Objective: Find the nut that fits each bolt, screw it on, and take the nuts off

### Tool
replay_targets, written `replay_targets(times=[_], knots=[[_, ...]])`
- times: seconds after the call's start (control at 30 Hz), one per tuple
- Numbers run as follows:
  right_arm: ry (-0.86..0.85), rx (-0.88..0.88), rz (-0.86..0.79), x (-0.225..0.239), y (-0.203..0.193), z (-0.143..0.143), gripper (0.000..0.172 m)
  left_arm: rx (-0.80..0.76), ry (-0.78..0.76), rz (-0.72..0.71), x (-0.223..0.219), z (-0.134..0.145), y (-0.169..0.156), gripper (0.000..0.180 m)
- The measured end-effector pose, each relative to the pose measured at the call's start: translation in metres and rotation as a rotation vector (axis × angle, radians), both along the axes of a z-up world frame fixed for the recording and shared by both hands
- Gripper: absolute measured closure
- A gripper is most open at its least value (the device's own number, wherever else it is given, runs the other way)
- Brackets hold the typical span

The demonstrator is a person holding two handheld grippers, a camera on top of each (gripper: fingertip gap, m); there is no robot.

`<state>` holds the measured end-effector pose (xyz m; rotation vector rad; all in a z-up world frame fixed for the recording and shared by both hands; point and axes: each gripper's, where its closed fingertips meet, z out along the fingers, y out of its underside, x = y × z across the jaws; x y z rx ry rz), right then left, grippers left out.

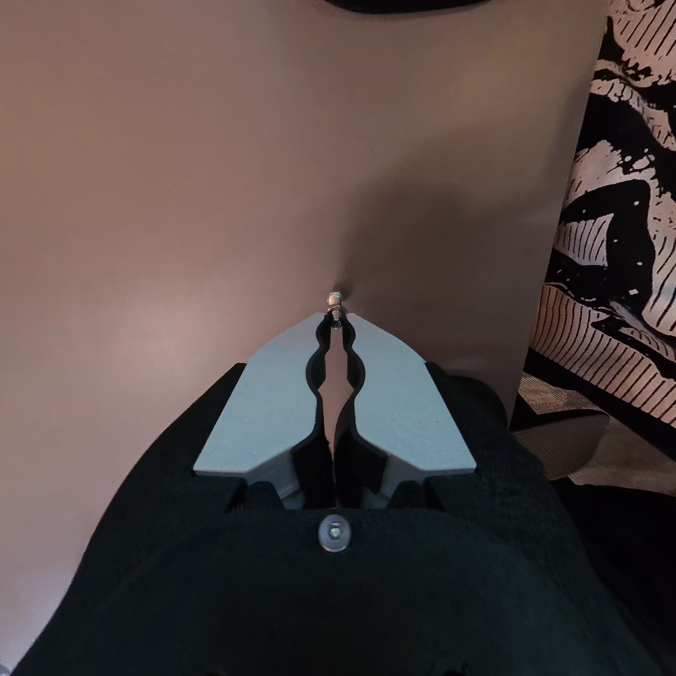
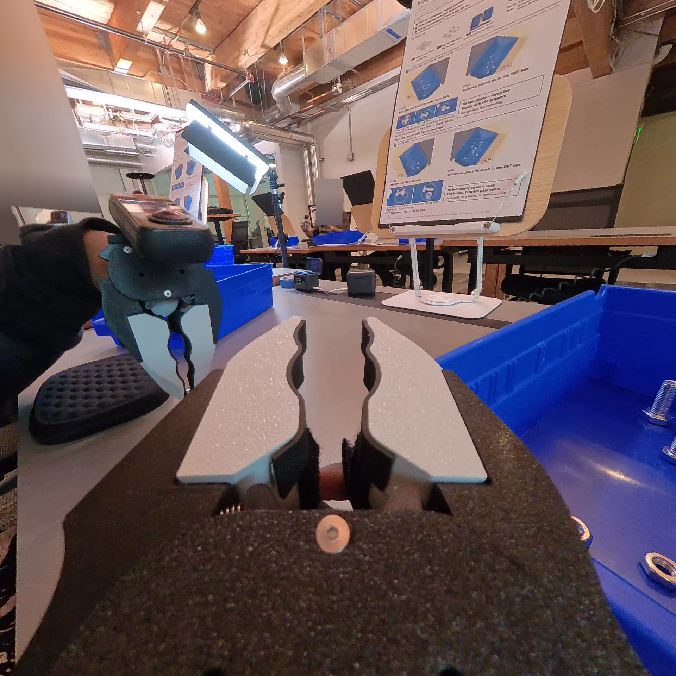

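In the left wrist view my left gripper (image 1: 335,317) points down at the table (image 1: 183,183) and is shut on a small silver bolt (image 1: 334,305). The bolt's shaft end sits between the pad tips, a nut (image 1: 337,312) is threaded on it just past the tips, and its hex head is at the far end, near the table. The left gripper also shows in the right wrist view (image 2: 184,387), tip down close to the table, held by a black-gloved hand. My right gripper (image 2: 333,325) is open and empty above the table, beside a blue bin (image 2: 548,365).
The blue bin at the right holds loose bolts (image 2: 662,402) and a nut (image 2: 660,576). Another blue bin (image 2: 245,292) stands behind the left gripper, a black padded rest (image 2: 95,395) lies at the left. An instruction sheet on a stand (image 2: 464,109) and small black devices (image 2: 360,282) are at the back. Spacing between my two grippers at the tips: around 20 cm. It is some 11 cm from my left tips to the black padded rest (image 2: 95,395).
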<state>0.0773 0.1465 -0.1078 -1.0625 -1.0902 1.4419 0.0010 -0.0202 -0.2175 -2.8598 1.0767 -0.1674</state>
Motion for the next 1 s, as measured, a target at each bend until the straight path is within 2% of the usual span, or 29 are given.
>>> replay_targets(times=[0.17, 0.3, 0.4, 0.5, 0.63, 0.7, 0.8, 0.9, 1.0], knots=[[-0.002, -0.001, 0.001, 0.000, 0.000, 0.000, 0.143, 0.004, -0.007, 0.003, 0.002, -0.003, 0.000, 0.174], [-0.007, -0.001, 0.003, -0.001, 0.000, -0.001, 0.143, 0.024, -0.032, 0.020, 0.003, -0.001, -0.001, 0.166], [-0.008, 0.005, 0.004, -0.001, -0.001, -0.001, 0.143, 0.099, -0.092, 0.065, 0.004, 0.005, 0.002, 0.157], [-0.021, 0.023, 0.011, -0.002, -0.004, -0.002, 0.142, 0.318, -0.254, 0.140, 0.010, 0.024, 0.013, 0.148], [-0.081, 0.086, 0.054, -0.008, -0.016, -0.008, 0.140, 0.847, -0.581, 0.257, 0.007, 0.078, 0.024, 0.146], [-0.121, 0.140, 0.084, -0.013, -0.025, -0.012, 0.140, 1.091, -0.735, 0.374, -0.010, 0.106, 0.016, 0.146], [-0.187, 0.222, 0.128, -0.021, -0.043, -0.019, 0.140, 1.377, -0.961, 0.522, -0.033, 0.136, -0.004, 0.144], [-0.243, 0.215, 0.289, -0.032, -0.080, -0.022, 0.140, 1.525, -1.018, 0.612, -0.049, 0.139, -0.018, 0.142], [-0.338, 0.223, 0.468, -0.045, -0.125, -0.034, 0.142, 1.535, -1.006, 0.628, -0.053, 0.135, -0.021, 0.142]])
